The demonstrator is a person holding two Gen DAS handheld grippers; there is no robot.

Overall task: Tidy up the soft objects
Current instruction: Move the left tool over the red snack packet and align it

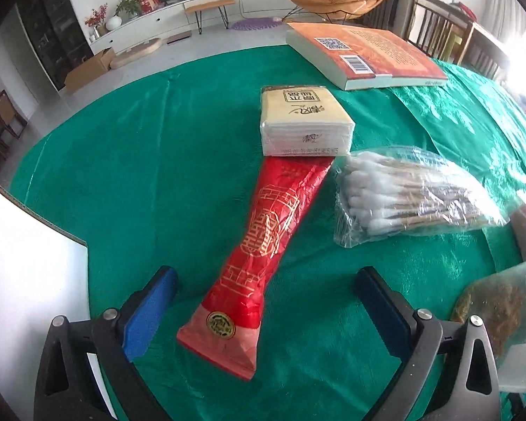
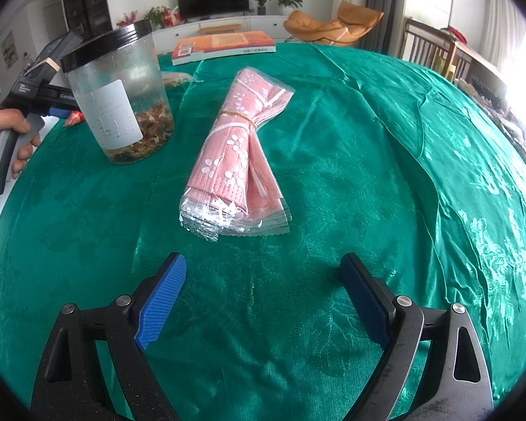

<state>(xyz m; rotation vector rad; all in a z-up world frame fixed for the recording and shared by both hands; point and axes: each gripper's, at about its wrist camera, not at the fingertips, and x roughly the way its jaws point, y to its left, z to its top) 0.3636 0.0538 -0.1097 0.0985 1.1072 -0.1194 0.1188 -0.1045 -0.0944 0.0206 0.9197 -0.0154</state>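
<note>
Lighting: daylight, bright, entering from windows at right in both views; upper right corners blown out to white.
Glare: sheen on the green cloth (image 2: 385,161) toward the table's right edge; highlights on the swab bag (image 1: 413,196) and mask pack (image 2: 238,154); the white panel (image 1: 28,263) at left is overexposed.
Shadows: soft, short, beneath the fingers (image 2: 161,301).
Distortion: strong fisheye; the table edge bows, with a black vignette at the corners.
Focus: centre sharp; the jar (image 1: 501,305) at the right edge is blurred.
</note>
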